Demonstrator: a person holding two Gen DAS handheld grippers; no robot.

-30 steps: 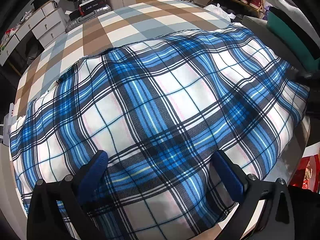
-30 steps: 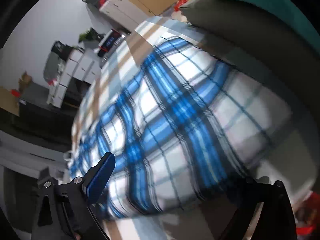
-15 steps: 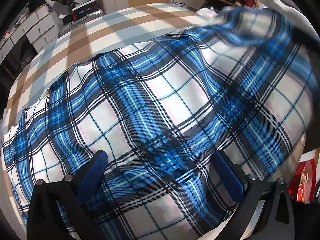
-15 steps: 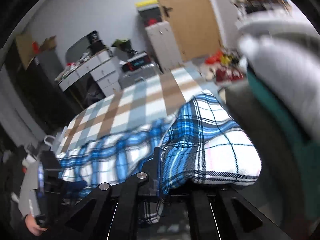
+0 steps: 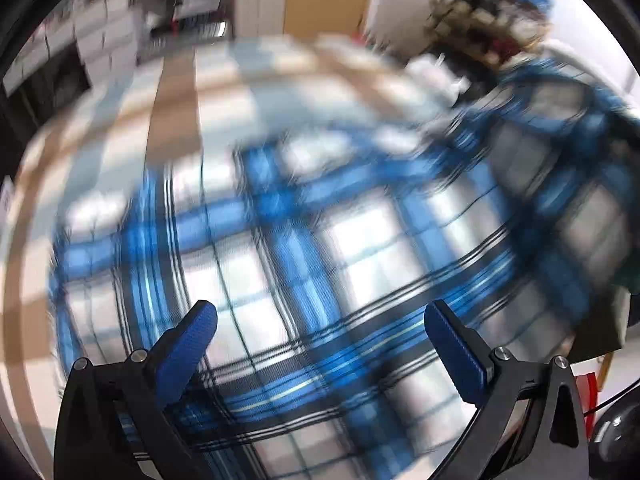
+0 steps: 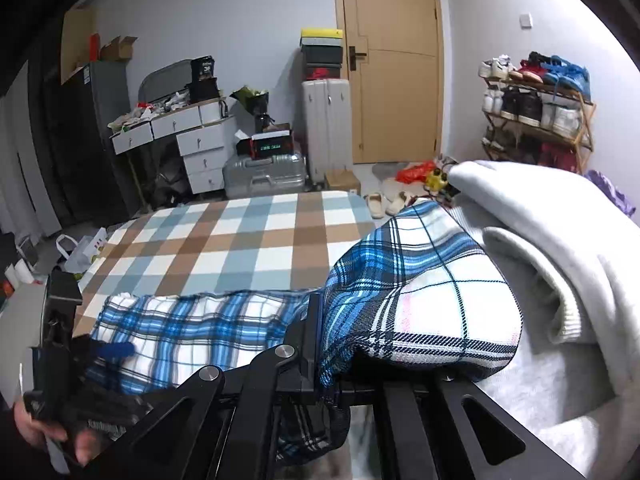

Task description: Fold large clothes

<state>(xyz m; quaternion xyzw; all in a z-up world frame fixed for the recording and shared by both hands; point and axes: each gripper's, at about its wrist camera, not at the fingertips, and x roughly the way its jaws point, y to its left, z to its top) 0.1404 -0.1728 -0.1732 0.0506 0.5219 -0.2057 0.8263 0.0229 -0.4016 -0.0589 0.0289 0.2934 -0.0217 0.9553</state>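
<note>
A: Plaid cloth [image 6: 420,300], blue and white. Soft, light, limp; it drapes and bunches where lifted. Woven surface, likely not slippery. Nothing fragile.

B: Where is it?

A: Mostly spread on the bed [image 6: 248,240], over the checked brown, grey-blue and white cover. 1 corner is raised at the right side, bulging over the right tool [image 6: 320,364].

B: State of that tool?

A: Clenched on the cloth. Its jaws have just been closing, and the fabric is pinched between them, hanging in a fold on both sides.

B: The left tool [image 5: 320,328]?

A: Released. Both blue pads [image 5: 192,344] stand wide apart above the cloth, nothing pressed between them. That view is badly blurred, so I cannot tell whether the pads touch the fabric. In the right wrist view a hand [image 6: 52,436] holds it low at the left.

B: Where to take hold?

A: My judgement: edges or corners, 1 per tool, so the sheet hangs flat. A mid-panel pinch would only gather it.

B: Surface and room?

A: The bed is broad, flat and soft; good for laying folds. A grey garment [image 6: 560,260] lies heaped just beside the raised corner. Beyond: a wooden door [image 6: 392,60], suitcases [image 6: 264,172], white drawers [image 6: 192,140], a shoe rack [image 6: 536,112].
</note>
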